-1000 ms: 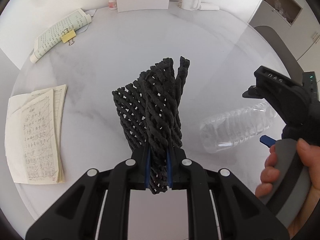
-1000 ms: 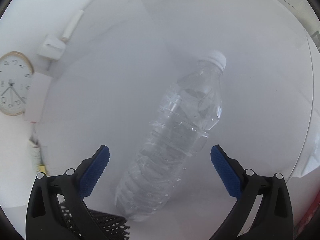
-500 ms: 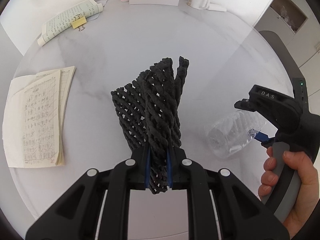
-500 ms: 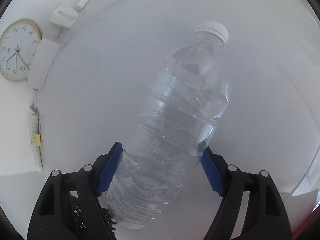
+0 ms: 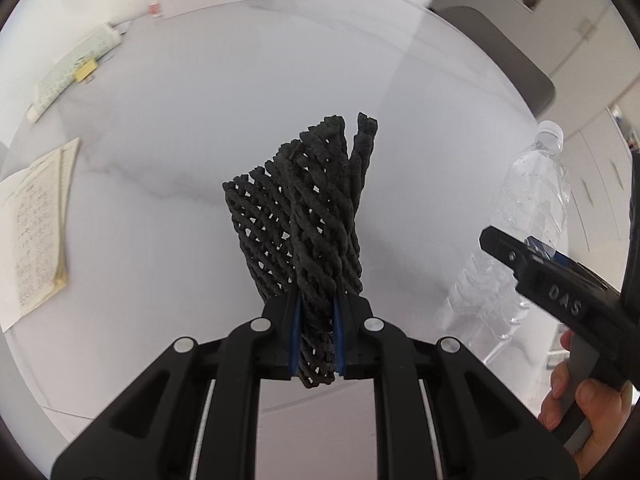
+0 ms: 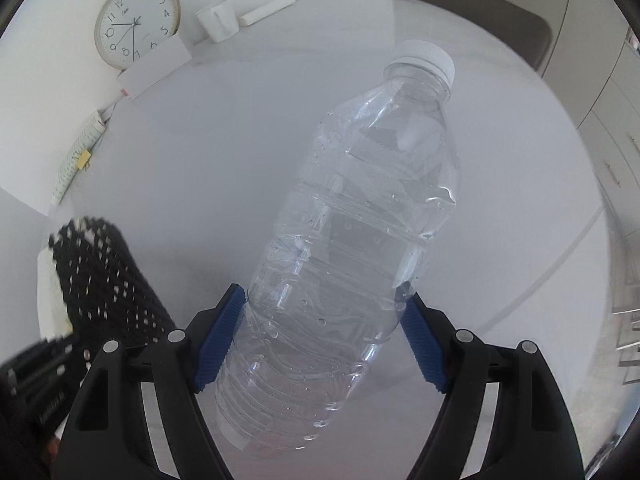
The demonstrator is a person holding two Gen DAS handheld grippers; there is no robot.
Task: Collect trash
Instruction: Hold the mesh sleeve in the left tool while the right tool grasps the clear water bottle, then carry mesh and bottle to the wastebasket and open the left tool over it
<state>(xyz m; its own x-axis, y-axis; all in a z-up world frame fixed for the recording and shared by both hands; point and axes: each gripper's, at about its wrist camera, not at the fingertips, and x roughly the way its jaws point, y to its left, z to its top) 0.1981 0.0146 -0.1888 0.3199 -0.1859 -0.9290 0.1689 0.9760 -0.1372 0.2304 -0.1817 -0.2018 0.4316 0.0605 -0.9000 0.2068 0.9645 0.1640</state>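
The right tool (image 6: 322, 336), spread a second ago, now pinches the bottle (image 6: 344, 248) clear of the worktop (image 5: 200, 140), while the left tool (image 5: 316, 340) stays pressed on the black netting (image 5: 304, 216), so both scraps are ready for binning.

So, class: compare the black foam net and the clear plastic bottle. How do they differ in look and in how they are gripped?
The black foam net is dark, open mesh; the clear plastic bottle is see-through with a white cap. The net is squashed thin between the left gripper pads; the bottle keeps its width between the right gripper pads, which stand far apart. Both are lifted off the table, each clamped near its lower end.
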